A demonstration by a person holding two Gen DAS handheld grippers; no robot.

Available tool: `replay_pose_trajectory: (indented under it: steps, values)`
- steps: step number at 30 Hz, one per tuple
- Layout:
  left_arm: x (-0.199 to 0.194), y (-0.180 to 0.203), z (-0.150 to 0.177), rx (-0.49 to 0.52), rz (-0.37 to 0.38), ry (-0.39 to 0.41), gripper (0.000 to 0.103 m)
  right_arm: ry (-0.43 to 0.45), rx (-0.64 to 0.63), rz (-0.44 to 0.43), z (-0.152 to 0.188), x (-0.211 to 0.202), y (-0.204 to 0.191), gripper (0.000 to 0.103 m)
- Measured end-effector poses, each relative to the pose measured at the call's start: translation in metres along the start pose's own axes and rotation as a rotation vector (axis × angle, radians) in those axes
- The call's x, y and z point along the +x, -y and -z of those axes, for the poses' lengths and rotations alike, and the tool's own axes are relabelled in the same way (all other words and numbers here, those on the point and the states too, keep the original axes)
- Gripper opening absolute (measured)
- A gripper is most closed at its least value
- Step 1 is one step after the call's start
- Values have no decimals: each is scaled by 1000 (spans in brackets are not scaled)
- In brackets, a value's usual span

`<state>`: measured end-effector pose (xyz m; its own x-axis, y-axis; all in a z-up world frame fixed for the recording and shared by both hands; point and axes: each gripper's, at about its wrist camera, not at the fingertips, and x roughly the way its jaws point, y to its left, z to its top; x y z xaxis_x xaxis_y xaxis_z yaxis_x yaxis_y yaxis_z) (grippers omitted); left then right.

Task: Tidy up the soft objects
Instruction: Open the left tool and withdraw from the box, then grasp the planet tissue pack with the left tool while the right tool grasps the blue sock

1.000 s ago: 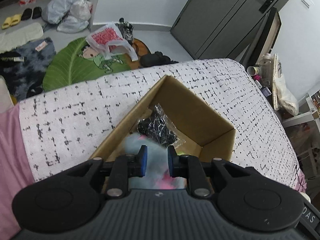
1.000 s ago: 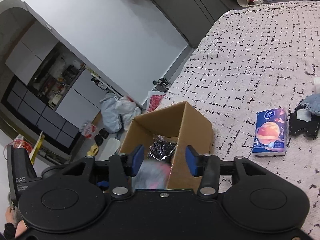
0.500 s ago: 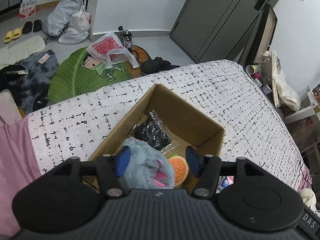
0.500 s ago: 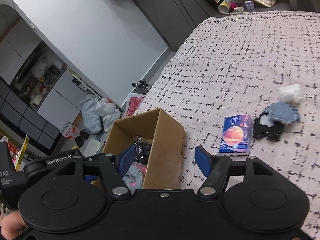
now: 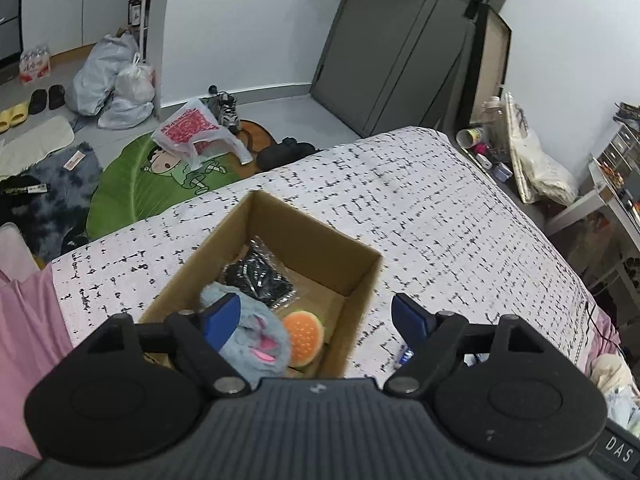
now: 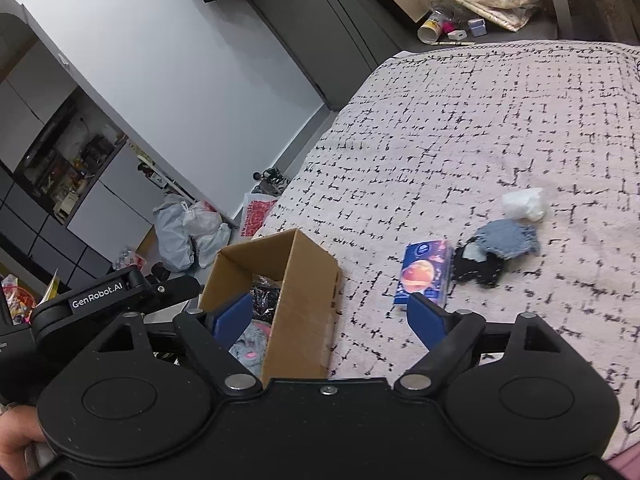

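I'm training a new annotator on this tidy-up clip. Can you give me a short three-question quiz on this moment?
1. True or false: the blue plush toy lies inside the cardboard box.
2. Which lies on the bed cover outside the box? A) burger toy B) tissue pack C) black packet
3. Fill in: both the left hand-held gripper and the right hand-held gripper have jaws that are ____.

Key: 1 true. 2 B: the tissue pack lies on the cover; the burger toy and black packet are in the box. 3 open, nothing held.
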<state>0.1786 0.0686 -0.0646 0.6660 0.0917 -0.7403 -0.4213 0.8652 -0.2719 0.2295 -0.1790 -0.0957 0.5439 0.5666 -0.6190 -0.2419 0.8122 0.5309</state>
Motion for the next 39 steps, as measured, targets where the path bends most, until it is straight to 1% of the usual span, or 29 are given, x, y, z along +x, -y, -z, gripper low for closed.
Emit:
replay_pose_trajectory:
  steps: [2, 8, 12, 14, 18, 27, 35, 39]
  values:
    - [-3, 7, 2, 12, 7, 3, 82, 8, 0, -3, -2, -6, 4, 94]
    - [-14, 31, 7, 54, 19, 20, 82, 38, 13, -9, -11, -23, 15, 95]
    - [-20, 44, 10, 70, 20, 43, 90, 55, 35, -16, -16, -34, 26, 96]
    - [-23, 50, 12, 79, 19, 56, 91, 62, 41, -14, -18, -39, 31, 97]
    - [-22, 62, 16, 93, 30, 51, 92, 71, 47, -9, -22, -48, 42, 103]
    - [-20, 86, 25, 119, 44, 47, 92, 78, 84, 5, -29, -59, 65, 103]
    - [-9, 101, 32, 105, 69, 13, 92, 89, 136, 10, -34, -64, 88, 103]
    - [-3, 109, 35, 109, 80, 1, 92, 75, 187, 15, -35, -58, 105, 103]
